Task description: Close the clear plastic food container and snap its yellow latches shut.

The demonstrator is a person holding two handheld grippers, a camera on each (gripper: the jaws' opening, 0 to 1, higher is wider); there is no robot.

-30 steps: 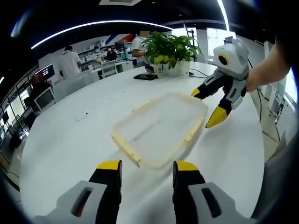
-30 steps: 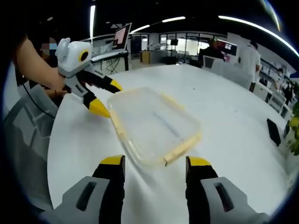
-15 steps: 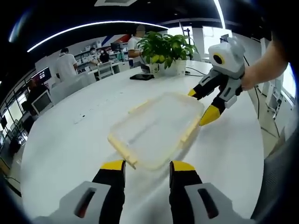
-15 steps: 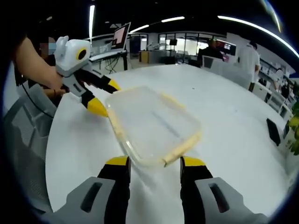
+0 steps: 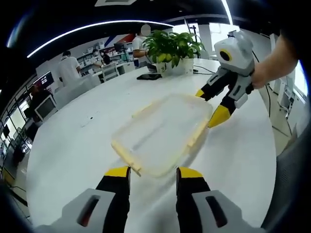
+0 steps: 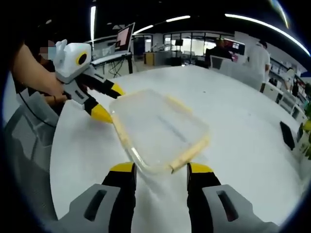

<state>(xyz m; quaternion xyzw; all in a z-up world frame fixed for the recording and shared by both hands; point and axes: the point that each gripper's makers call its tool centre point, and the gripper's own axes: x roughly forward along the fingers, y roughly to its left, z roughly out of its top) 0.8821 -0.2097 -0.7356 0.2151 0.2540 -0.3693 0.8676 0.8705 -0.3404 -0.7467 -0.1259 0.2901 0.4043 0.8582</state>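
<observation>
Left gripper [image 5: 149, 171] hangs just short of the container's [image 5: 163, 131] near edge, jaws parted, holding nothing. The container lies flat mid-table [image 5: 73, 155], lid on, yellow latches [image 5: 125, 154] along its sides apparently unsnapped. At its far right corner is the right gripper [image 5: 210, 104], jaws spread and empty, one tip just beside the rim. The container looks light, thin and slippery, likely to skid if pushed; best pinned on the lid while pressing each latch at its middle. Plant [image 5: 171, 46] stands far back.
</observation>
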